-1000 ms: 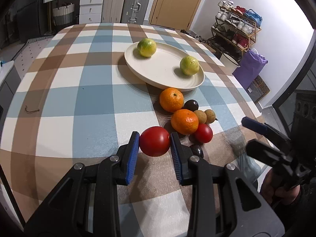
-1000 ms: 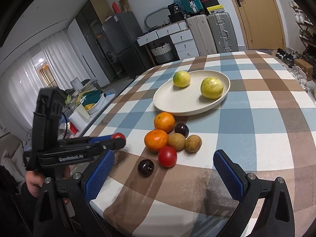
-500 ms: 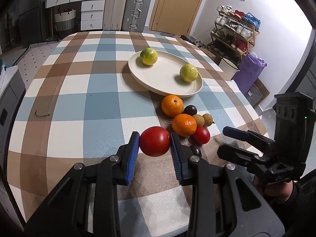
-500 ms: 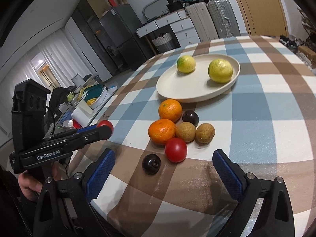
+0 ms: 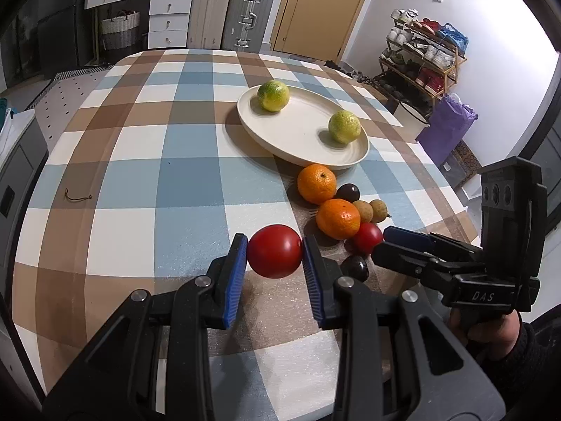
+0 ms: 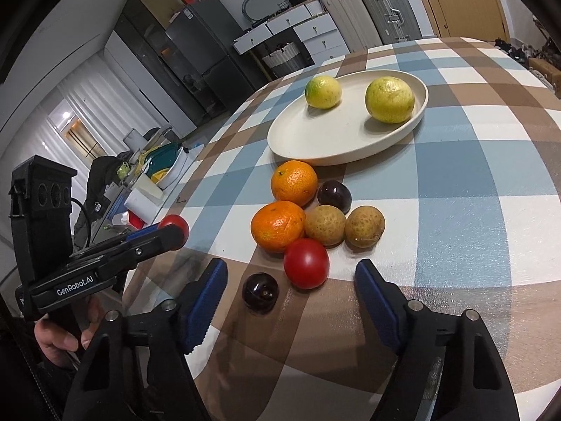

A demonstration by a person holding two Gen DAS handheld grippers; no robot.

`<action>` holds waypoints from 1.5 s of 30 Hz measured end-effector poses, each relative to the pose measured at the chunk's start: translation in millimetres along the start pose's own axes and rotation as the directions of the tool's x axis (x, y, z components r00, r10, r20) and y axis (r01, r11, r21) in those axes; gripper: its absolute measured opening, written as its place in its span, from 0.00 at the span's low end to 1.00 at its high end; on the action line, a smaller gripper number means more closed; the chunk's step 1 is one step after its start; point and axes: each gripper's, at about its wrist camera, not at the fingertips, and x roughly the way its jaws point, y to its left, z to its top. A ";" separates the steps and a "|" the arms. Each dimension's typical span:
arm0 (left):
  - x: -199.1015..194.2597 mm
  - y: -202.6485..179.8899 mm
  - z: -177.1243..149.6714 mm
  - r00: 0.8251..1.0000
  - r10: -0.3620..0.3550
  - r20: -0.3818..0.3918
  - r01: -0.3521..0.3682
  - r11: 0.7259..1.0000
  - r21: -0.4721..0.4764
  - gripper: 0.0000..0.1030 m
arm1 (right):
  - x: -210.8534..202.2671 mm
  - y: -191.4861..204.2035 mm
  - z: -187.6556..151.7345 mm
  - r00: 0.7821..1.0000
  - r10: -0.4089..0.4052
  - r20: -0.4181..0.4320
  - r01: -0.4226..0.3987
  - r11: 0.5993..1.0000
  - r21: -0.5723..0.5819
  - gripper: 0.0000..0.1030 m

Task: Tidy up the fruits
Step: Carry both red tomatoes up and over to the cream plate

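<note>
Holding a red tomato (image 5: 274, 251) clear of the cloth, w/ the plate (image 5: 298, 142) up-frame.

Tomato is pinched between the blue pads of the left gripper (image 5: 273, 266), lower centre of the left view; the cream plate lies ahead and slightly right, at upper centre, two yellow-green citrus (image 5: 273, 95) already on it. The left gripper is judged nearer the plate's open middle, so a forward carry is prob. what's needed. The right gripper (image 6: 291, 301) is spread wide and empty, low in its own frame, w/ a dark plum (image 6: 260, 293) and a second tomato (image 6: 306, 263) just ahead of its jaws; oranges (image 6: 293, 183) and brown fruits (image 6: 325, 225) are clustered beyond, near the plate's edge.
</note>
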 end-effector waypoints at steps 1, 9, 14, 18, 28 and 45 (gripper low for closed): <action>1.1 -0.1 -0.1 1.000 0.001 -0.002 -0.001 1.000 -0.001 0.28 | 1.0 -0.5 1.0 1.000 0.000 -0.001 0.000 1.000 0.001 0.72; 6.5 -0.6 -0.8 1.000 0.002 -0.013 -0.002 1.000 -0.002 0.28 | 9.6 0.9 1.1 0.999 -0.038 -0.031 0.037 0.999 -0.026 0.30; 6.4 -0.5 -1.0 1.000 0.005 -0.010 -0.005 1.000 0.000 0.28 | 5.4 -2.3 -1.2 0.999 -0.040 -0.011 0.040 0.999 -0.035 0.27; 7.2 -0.1 2.3 1.000 0.008 -0.001 -0.008 1.000 -0.009 0.28 | -2.1 -3.7 -1.2 0.999 -0.031 0.015 0.032 0.999 -0.040 0.27; 14.0 -7.1 29.6 1.000 0.012 0.018 -0.012 1.000 -0.009 0.28 | -25.8 -3.9 12.7 0.995 0.050 0.088 -0.043 0.996 -0.076 0.27; 59.1 -33.4 129.4 0.999 -0.027 0.029 0.025 0.998 0.055 0.28 | -36.3 -28.4 87.8 0.977 0.120 0.178 -0.112 0.992 -0.057 0.27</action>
